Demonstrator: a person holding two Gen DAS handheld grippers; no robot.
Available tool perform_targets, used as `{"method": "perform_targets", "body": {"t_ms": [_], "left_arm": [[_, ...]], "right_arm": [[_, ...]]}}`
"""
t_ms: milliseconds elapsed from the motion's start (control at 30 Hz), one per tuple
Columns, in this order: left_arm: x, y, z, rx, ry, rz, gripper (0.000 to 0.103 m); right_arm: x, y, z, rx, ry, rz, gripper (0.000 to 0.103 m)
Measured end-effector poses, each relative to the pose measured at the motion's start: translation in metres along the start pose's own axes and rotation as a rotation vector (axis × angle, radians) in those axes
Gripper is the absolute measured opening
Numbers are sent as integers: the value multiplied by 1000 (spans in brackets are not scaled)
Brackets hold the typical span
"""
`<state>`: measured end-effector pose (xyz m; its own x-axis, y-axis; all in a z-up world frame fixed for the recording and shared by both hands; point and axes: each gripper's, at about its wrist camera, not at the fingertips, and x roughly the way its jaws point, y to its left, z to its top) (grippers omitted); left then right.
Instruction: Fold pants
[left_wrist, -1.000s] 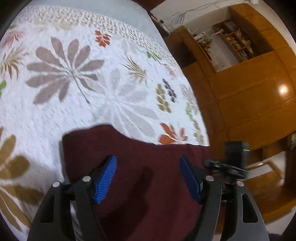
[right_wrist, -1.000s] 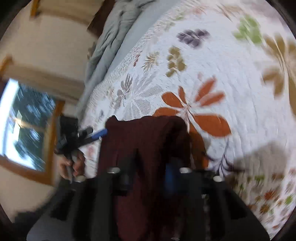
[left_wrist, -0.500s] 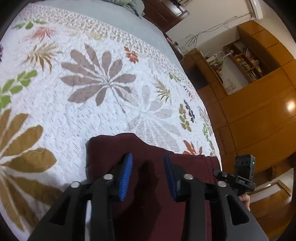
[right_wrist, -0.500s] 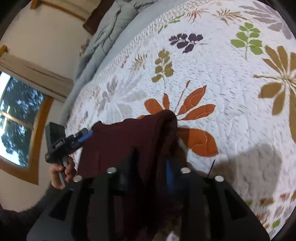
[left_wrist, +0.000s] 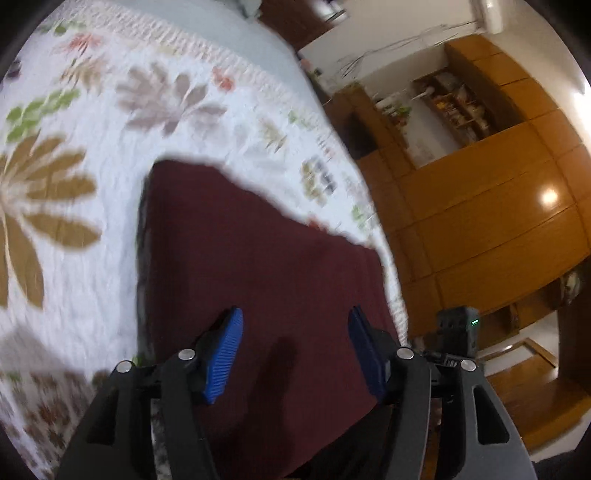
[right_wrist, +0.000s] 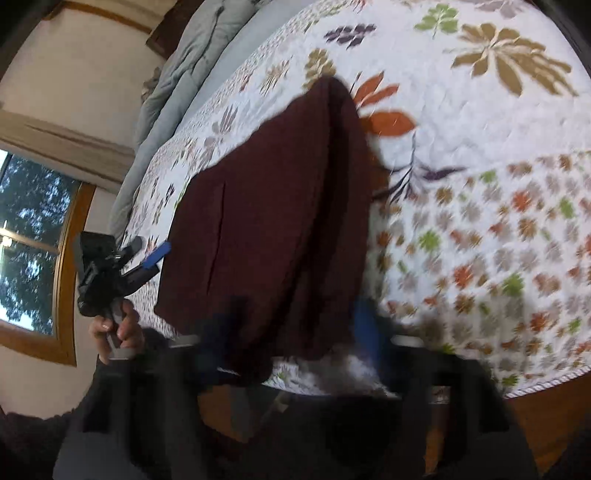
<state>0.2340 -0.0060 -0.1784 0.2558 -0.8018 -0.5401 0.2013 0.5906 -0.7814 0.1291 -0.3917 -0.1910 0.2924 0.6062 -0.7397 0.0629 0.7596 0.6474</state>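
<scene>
the maroon pants (left_wrist: 258, 266) lie folded on the floral bedspread (left_wrist: 74, 155) near the edge of the bed. the left tool (left_wrist: 295, 332) hovers over them, jaws opening, blue pads apart with nothing pinched. the right tool (right_wrist: 295, 325) is blurred, its pads apart at the pants' near edge, no grip visible.

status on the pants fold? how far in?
Done: the maroon pants lie on the floral quilt as a compact multi-layer stack; a fold ridge shows in the right wrist view.
In hand: nothing visibly gripped. The left tongs are opening above the fabric. The right tongs straddle the stack's near edge; blur hides any contact.
Left: perhaps a final fold or smoothing.
</scene>
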Motion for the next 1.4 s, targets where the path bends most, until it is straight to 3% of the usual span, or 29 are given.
{"method": "perform_targets", "body": {"t_ms": [67,133,267,367,467,500,567,633,733,800,833,867,900,1000,1033,1100,1167,1267,1333,1400], "left_arm": [[3,6,-4,-11,-10,-2,59],[-5,0,-5,-24,-25,-27,59],[-25,-17,-18,32,-83,-131,60],[-25,-17,-35,52,-58,-162,60],[-15,-7,-52,42,-5,-156,60],[-12,-3,-56,40,1,-151,60],[-8,6,-60,28,2,-157,59],[-8,6,-59,22,6,-152,59],[-7,3,-60,37,15,-122,59],[-6,1,-61,48,11,-109,59],[-7,2,-62,51,10,-109,59],[-7,3,-62,49,9,-114,59],[-7,4,-62,47,9,-122,59],[-10,4,-61,40,20,-128,59],[-15,4,-57,22,25,-144,59],[-29,0,-40,27,-11,-158,60],[-38,-5,-12,50,-62,-152,63],[-32,5,43,8,-97,-204,65],[-19,17,69,-18,-94,-165,65],[6,43,90,-75,-48,-79,65]], "right_arm": [[-1,1,0,-30,-7,-6,23],[-10,-1,-1,-18,-21,10,22],[1,-12,-5,-11,-4,-26,27],[-8,1,1,-59,-14,-66,37],[-49,25,22,-92,-161,-194,38],[-57,34,31,-101,-199,-167,38],[-46,59,57,-88,-185,25,38],[7,93,82,-95,-64,206,38],[91,117,107,-55,69,303,32],[124,111,116,-15,92,279,30],[137,102,119,16,103,236,2],[147,82,118,81,119,188,0],[147,70,115,116,122,200,0],[111,64,113,105,20,137,8],[99,64,114,108,-23,107,21],[88,70,113,124,-73,118,29],[96,83,112,108,-56,147,30],[108,88,115,120,-56,185,32],[114,85,118,144,-72,184,32],[119,76,121,164,-61,147,24]]}}
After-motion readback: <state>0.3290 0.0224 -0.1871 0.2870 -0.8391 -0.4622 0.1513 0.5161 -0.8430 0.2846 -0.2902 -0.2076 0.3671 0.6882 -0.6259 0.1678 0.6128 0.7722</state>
